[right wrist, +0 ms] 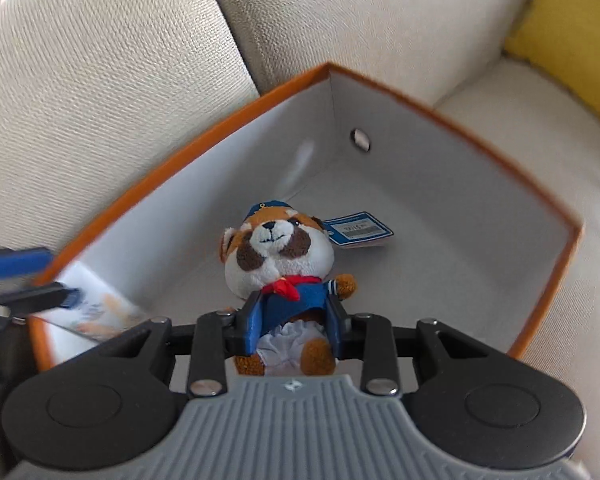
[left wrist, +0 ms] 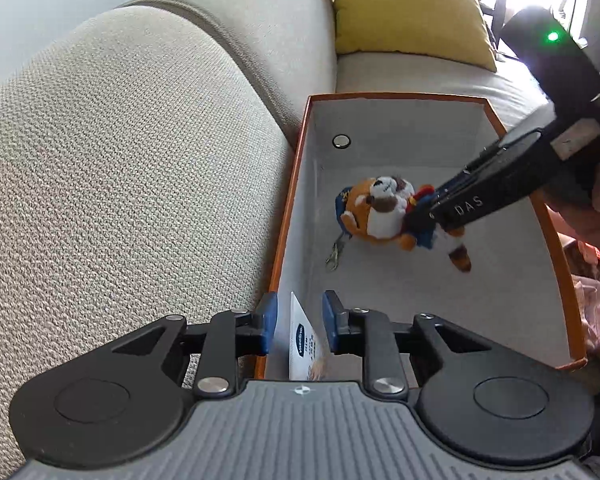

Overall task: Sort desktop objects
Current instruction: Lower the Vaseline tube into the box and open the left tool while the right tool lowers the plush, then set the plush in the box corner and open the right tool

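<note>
One box with an orange rim and pale grey inside is sitting on a beige sofa, pressed against the backrest. One yellow cushion is leaning at the far end of the seat.

Two grippers are working over the box. The right gripper is clenching one plush, a small orange-and-white animal in a blue cap, blue jacket and red neckerchief. Both blue pads are pressing into its body at the jacket, with the head sticking forward and two brown feet hanging below the fingers. In the left wrist view the plush is hanging inside the box, seemingly just above the floor, with its striped tail trailing down and one metal clasp dangling beneath it. One blue-bordered tag is sticking out beside its head. A hand is gripping the right tool's handle.

The left gripper is standing released, its two blue pads apart. One white sachet with a blue oval logo is standing on edge between them, at the near left corner of the box, and neither pad is touching it. From the right wrist view the sachet is lying against that corner wall.

One round metal stud is showing on the far wall of the box.
</note>
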`<state>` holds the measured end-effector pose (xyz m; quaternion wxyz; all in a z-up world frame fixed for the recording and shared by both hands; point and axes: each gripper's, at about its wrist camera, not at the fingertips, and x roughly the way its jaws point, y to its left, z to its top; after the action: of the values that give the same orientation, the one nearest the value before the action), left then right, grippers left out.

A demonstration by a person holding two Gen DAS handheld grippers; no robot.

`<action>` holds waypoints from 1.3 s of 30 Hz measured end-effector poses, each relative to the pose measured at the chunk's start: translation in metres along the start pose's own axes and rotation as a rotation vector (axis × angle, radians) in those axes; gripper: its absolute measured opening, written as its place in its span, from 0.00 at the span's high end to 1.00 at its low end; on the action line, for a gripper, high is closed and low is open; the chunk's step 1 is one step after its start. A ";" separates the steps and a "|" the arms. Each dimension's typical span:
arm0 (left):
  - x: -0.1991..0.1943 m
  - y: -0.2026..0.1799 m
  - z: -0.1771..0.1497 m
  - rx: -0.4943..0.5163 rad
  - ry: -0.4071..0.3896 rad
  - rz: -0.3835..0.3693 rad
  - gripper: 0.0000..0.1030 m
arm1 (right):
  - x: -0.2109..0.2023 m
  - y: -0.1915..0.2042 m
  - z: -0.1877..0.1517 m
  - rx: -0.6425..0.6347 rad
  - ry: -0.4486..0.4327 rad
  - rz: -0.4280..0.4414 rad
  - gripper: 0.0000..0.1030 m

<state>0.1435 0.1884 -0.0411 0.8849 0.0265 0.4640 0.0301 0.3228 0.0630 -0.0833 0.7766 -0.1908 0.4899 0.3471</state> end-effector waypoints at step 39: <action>0.030 -0.010 0.030 -0.024 0.035 0.009 0.66 | 0.033 -0.035 0.061 -0.269 0.073 -0.126 0.62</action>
<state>0.1855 0.1796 -0.0489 0.8768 0.0171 0.4788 0.0400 0.3959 0.0897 -0.0874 0.7460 -0.3361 0.4539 0.3528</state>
